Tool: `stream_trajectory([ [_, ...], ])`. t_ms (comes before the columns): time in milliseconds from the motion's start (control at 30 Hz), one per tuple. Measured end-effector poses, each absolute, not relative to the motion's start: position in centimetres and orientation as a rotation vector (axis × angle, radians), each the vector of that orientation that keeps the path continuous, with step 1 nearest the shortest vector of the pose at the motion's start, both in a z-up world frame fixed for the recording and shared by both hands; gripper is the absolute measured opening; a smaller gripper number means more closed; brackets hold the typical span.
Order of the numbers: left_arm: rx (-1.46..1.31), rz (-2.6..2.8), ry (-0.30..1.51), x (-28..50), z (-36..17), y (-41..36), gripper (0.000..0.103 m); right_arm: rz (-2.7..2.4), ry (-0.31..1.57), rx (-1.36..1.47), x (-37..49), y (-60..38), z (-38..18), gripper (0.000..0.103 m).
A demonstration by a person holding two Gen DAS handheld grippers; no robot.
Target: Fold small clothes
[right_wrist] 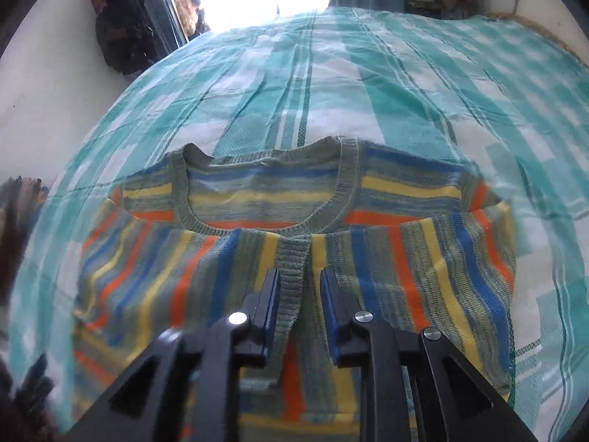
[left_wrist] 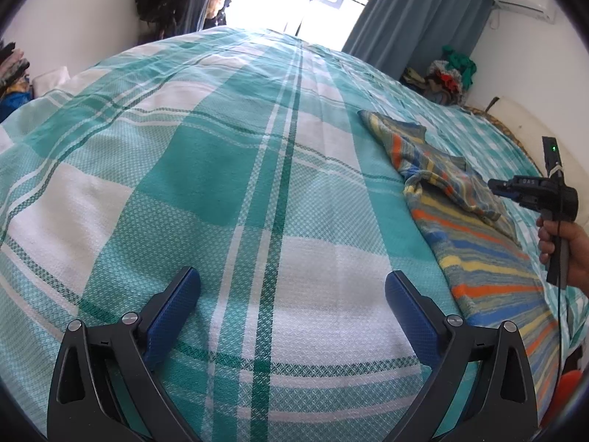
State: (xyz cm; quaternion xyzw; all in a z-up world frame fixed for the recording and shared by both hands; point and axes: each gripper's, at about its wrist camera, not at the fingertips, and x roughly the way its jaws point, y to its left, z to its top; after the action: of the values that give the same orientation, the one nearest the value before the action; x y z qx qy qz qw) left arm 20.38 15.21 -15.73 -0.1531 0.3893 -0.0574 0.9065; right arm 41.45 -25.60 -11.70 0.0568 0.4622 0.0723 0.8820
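Fingers of the right gripper stand narrowly parted around a ribbed edge of the striped sweater, which runs up between the pads; whether they already pinch it I cannot tell — a slim gap shows on the right pad's side. That strip looks like a sleeve cuff or folded hem, a sensible place to grip because it is thick and lets the knit be drawn over in one piece. Just beyond the fingers lies the neckline, flat on the checked bedspread. Fingers of the left gripper are spread wide and empty over bare bedspread — the sweater lies well off to their right, probably awaiting a second corner.
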Motion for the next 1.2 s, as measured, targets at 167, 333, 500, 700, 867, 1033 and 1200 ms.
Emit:
stream_trajectory([
  [167,-0.318,-0.119,0.805,20.3,-15.8,15.3,0.101,0.433,1.011,0.046,39.2,-22.2,-11.1,0.023],
  [333,-0.318,-0.119,0.804,20.4,-15.8,15.2,0.101,0.334,1.154,-0.063,36.9,-23.0,-13.4,0.02],
  [500,-0.308,-0.113,0.814,20.5,-15.8,15.1,0.101,0.342,1.081,-0.052,32.4,-23.3,-12.4,0.039],
  [700,-0.319,-0.12,0.843,20.7,-15.7,15.4,0.101,0.292,1.109,-0.045,23.8,-25.6,-12.9,0.041],
  [867,-0.289,-0.083,0.903,20.5,-15.1,15.1,0.101,0.246,1.108,-0.063,13.4,-27.9,-13.7,0.053],
  [1033,-0.278,-0.167,0.924,15.7,-11.5,12.6,0.1,0.154,1.014,-0.021,5.6,-30.3,-12.7,0.053],
  [1200,-0.183,-0.3,0.858,9.6,-7.8,6.1,0.1,0.167,0.828,-0.028,4.6,-30.1,-9.1,0.054],
])
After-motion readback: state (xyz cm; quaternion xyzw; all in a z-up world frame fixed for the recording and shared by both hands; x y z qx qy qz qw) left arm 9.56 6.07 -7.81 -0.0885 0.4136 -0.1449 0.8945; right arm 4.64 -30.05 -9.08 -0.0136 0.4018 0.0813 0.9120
